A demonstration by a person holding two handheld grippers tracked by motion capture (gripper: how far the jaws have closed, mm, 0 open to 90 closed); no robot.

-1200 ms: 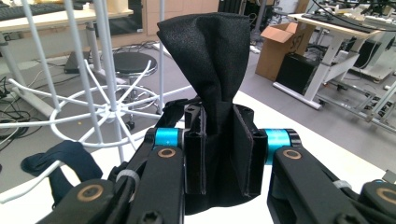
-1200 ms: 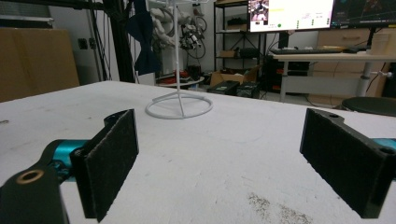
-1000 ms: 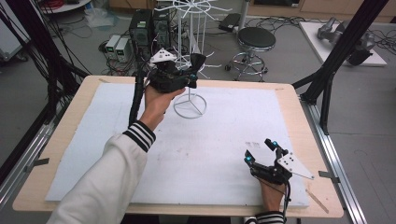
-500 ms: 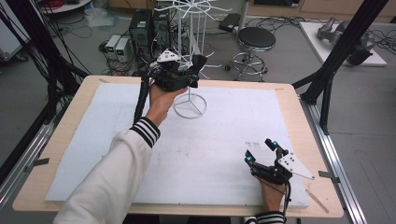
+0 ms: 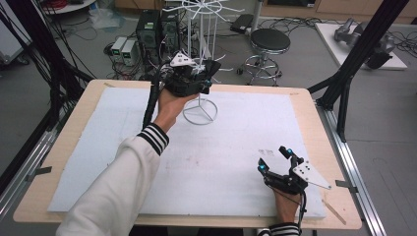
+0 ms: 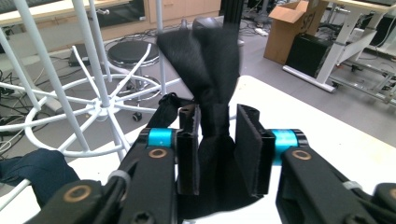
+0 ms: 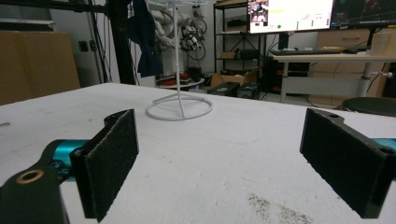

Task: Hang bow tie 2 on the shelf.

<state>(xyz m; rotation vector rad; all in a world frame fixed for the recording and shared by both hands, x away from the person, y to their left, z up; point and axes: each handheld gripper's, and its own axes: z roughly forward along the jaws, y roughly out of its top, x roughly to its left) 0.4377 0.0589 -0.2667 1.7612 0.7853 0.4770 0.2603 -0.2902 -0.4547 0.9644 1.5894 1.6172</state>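
Your left tool [image 6: 217,156] at the desk's [image 5: 305,113] twelve o'clock by the white rack [image 5: 200,73], jaws just easing apart, black cloth [image 6: 210,70] between them, your right tool [image 5: 276,161] at five o'clock, agape, empty.

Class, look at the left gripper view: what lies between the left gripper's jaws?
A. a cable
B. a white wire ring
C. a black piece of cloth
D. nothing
C: in the left gripper view a black cloth stands up between the two pads of the left gripper, whose jaws have just been opening a little around it.
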